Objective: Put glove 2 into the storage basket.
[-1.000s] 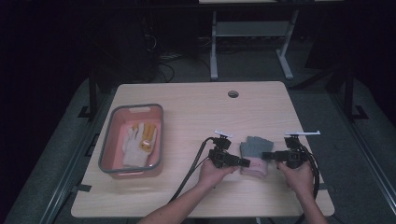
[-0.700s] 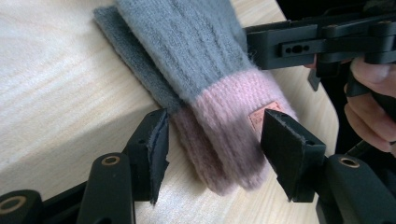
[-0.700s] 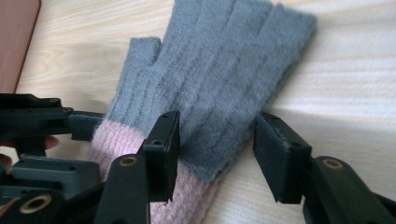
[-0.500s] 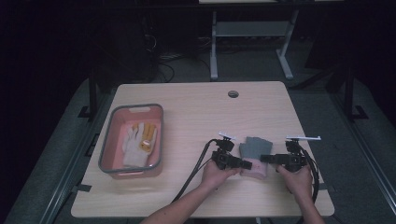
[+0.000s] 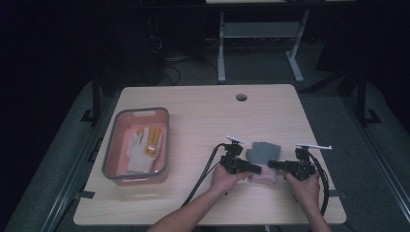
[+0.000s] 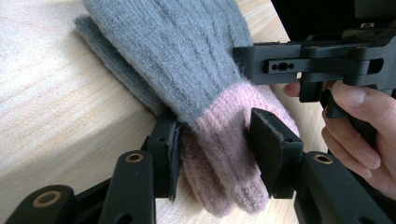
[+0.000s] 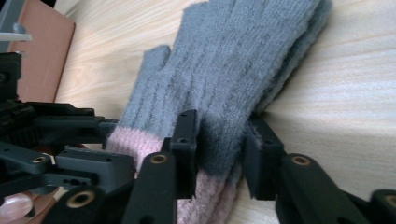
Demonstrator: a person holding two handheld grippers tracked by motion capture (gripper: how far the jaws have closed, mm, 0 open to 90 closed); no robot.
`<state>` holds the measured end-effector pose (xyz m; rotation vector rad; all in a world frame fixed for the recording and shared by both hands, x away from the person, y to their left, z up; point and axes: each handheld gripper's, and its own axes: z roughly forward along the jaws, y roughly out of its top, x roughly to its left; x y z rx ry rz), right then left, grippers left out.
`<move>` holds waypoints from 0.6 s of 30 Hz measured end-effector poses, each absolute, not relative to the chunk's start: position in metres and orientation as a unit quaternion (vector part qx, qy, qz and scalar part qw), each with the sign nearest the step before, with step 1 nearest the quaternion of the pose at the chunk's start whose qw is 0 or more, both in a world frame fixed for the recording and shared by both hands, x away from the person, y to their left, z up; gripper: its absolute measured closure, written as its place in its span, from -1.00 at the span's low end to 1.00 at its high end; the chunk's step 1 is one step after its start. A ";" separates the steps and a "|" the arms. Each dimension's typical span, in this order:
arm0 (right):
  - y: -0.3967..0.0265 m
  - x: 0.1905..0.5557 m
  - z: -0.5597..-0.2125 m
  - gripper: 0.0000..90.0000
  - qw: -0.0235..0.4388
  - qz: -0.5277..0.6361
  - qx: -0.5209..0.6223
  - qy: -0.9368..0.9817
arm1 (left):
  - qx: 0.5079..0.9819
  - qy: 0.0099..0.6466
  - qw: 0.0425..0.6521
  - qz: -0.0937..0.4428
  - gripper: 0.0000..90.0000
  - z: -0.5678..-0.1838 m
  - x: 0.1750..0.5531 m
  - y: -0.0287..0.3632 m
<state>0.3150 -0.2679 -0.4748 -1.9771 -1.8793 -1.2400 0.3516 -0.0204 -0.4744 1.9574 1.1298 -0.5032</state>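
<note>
Left gripper [image 5: 255, 169], right gripper [image 5: 273, 165] level, facing, jaws just closing, pinching glove pair [image 5: 261, 153] cuffs.

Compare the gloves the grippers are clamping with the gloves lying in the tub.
The grey gloves are knitted, grey with a pink cuff; the gloves in the tub are white and yellow. The grey gloves lie stacked on the bare table, pinched at the cuff end by the left gripper and the right gripper, whose jaws have just been closing; the tub's gloves lie side by side, untouched, inside the tub. Both lie flat.
</note>
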 end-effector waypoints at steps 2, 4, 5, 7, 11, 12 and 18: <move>-0.267 0.315 -0.474 0.63 0.075 -0.417 -0.656 -0.625 | 0.771 0.448 0.404 -0.203 0.28 -0.475 0.353 -0.019; -0.267 0.315 -0.473 0.66 0.075 -0.417 -0.654 -0.627 | 0.769 0.448 0.407 -0.206 0.32 -0.474 0.353 -0.019; -0.267 0.316 -0.472 0.68 0.075 -0.416 -0.652 -0.630 | 0.769 0.447 0.409 -0.205 0.34 -0.473 0.353 -0.019; -0.267 0.316 -0.471 0.70 0.077 -0.415 -0.650 -0.632 | 0.769 0.444 0.412 -0.206 0.35 -0.474 0.353 -0.017; -0.266 0.316 -0.469 0.71 0.080 -0.418 -0.647 -0.633 | 0.767 0.443 0.415 -0.207 0.39 -0.473 0.353 -0.013; -0.265 0.316 -0.468 0.72 0.081 -0.418 -0.647 -0.633 | 0.765 0.444 0.417 -0.208 0.40 -0.473 0.353 -0.012; -0.261 0.317 -0.464 0.72 0.082 -0.418 -0.644 -0.635 | 0.764 0.443 0.421 -0.208 0.42 -0.469 0.352 -0.008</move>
